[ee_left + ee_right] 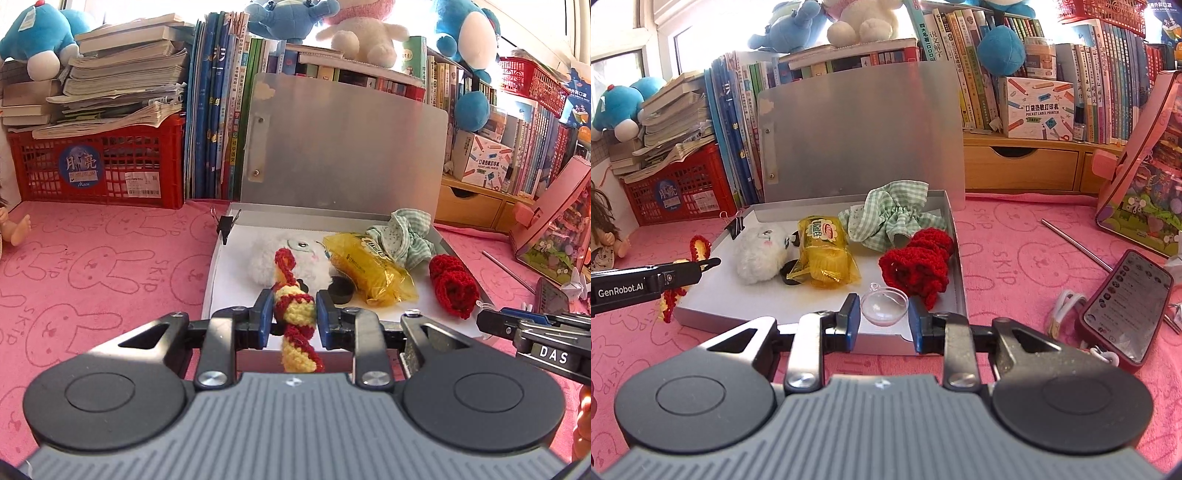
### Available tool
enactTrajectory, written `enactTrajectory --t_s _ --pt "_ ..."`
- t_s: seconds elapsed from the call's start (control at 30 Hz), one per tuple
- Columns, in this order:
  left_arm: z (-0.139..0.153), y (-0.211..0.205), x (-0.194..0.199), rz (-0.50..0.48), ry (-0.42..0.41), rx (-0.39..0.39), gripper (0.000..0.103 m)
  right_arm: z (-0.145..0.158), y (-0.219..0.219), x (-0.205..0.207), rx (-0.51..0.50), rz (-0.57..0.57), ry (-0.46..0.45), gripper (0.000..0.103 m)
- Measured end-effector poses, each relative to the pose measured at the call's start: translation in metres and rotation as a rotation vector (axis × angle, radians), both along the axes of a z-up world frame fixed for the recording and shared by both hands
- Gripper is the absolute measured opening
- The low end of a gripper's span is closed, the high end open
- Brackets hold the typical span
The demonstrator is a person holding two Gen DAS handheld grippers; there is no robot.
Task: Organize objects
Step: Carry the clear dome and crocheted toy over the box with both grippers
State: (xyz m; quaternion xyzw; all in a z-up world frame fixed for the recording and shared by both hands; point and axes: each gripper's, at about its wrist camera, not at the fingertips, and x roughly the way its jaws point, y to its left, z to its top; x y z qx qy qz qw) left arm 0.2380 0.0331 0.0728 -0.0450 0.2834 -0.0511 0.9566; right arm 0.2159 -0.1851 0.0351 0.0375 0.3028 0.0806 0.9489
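Pink rabbit-print cloth (92, 266) covers the bench (books (218, 110) behind). Left hand-held gripper (293, 314) clamps the crocheted cord (295, 302); right hand-held gripper (884, 314) clamps the clear half-sphere (884, 305).

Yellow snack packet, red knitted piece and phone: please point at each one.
yellow snack packet (827, 256): right wrist view, middle of its wrapper.
red knitted piece (918, 262): right wrist view, its centre.
phone (1126, 302): right wrist view, its screen.

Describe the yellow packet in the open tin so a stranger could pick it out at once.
Find the open metal tin on the pink cloth. Inside, the yellow packet lies between a white fluffy toy and a red knitted piece. It alone is shiny, see-through plastic with printing.
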Motion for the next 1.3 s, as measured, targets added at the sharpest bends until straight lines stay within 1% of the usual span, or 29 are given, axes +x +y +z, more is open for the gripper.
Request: enactTrajectory --t_s 0.23,0.5,0.63,0.83,1.03,1.3 --pt "-0.006 -0.003 0.022 -0.001 0.019 0.018 0.029 -0.005 0.007 0.017 -0.021 -0.003 0.02 0.032" --pt "-0.019 -0.008 0.042 -0.003 0.065 0.037 0.029 -0.011 0.016 0.039 -0.043 0.003 0.053 0.032" --pt "-0.027 -0.008 0.05 -0.002 0.092 0.036 0.029 -0.019 0.015 0.047 -0.031 0.0 0.085 0.032" --pt "-0.035 -0.01 0.057 -0.004 0.107 0.054 0.029 -0.031 0.014 0.055 -0.024 -0.011 0.125 0.032" --pt "-0.043 -0.01 0.064 0.007 0.128 0.06 0.029 -0.032 0.015 0.057 -0.034 -0.004 0.119 0.032" --pt "-0.05 -0.011 0.07 0.011 0.14 0.073 0.029 -0.033 0.012 0.058 -0.019 0.0 0.121 0.032"
